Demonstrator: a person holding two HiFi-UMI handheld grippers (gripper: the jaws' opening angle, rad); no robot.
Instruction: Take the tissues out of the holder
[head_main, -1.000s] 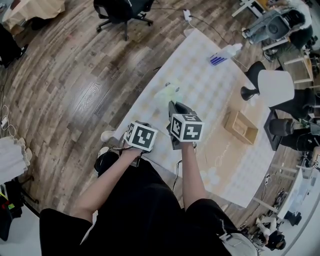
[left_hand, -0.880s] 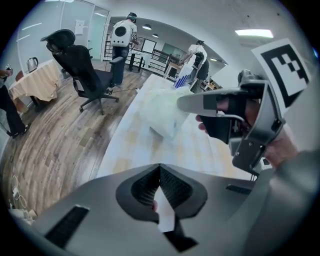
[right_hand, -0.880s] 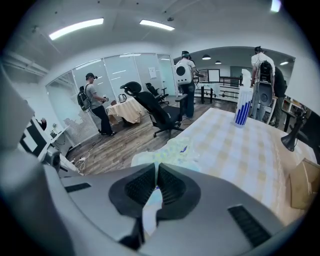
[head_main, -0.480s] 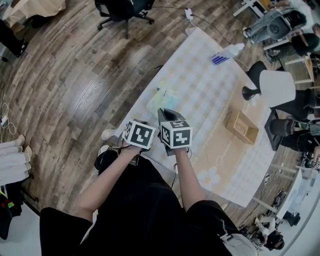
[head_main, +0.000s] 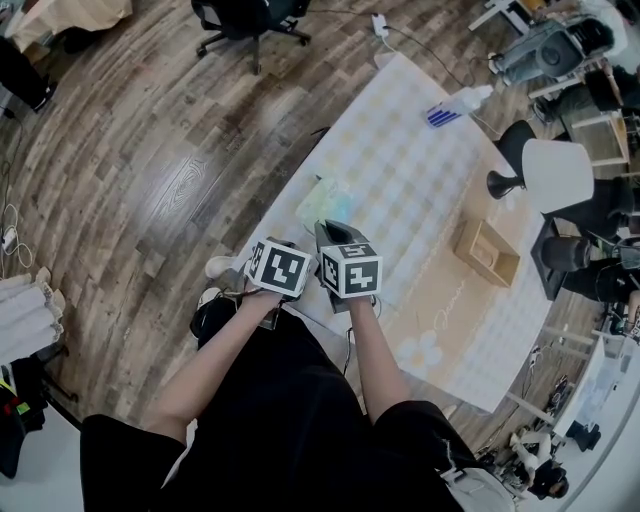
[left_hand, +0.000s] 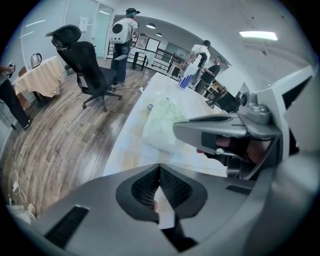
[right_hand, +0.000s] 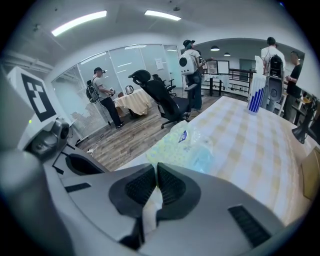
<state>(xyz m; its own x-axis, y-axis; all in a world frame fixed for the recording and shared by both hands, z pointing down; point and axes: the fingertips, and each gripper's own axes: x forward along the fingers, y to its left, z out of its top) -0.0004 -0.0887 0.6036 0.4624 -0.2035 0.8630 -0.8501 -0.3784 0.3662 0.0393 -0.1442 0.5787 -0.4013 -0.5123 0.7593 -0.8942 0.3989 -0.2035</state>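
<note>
A wooden floor (head_main: 150, 180) fills the space left of and beyond both pairs of jaws. The surface (head_main: 420, 190), covered with a pale checked cloth, runs away ahead of the jaws and off to their right. A black office chair (head_main: 245, 20) stands on the floor far ahead of the jaws. A lamp (head_main: 550, 172) with a white shade and a dark base stands at the surface's far right edge, well to the right of the jaws.

The left gripper (left_hand: 159, 172) is held low at the near edge of the surface, its jaws closed together with nothing pinched between the ribbed pads. The right gripper (right_hand: 156, 175) sits just beside it on the right, and its jaws are also pressed together and empty.

The wooden holder (head_main: 487, 252), an open box, rests on the surface well to the right of the right jaws. The tissue pack (head_main: 328, 203), soft and pale green with a small blue mark, lies flat on the surface just ahead of the right jaws. It is ahead and slightly right of the left jaws, touched by neither gripper and well apart from the holder.

A white bottle with blue stripes (head_main: 455, 105) stands far ahead of the jaws, towards the right.
</note>
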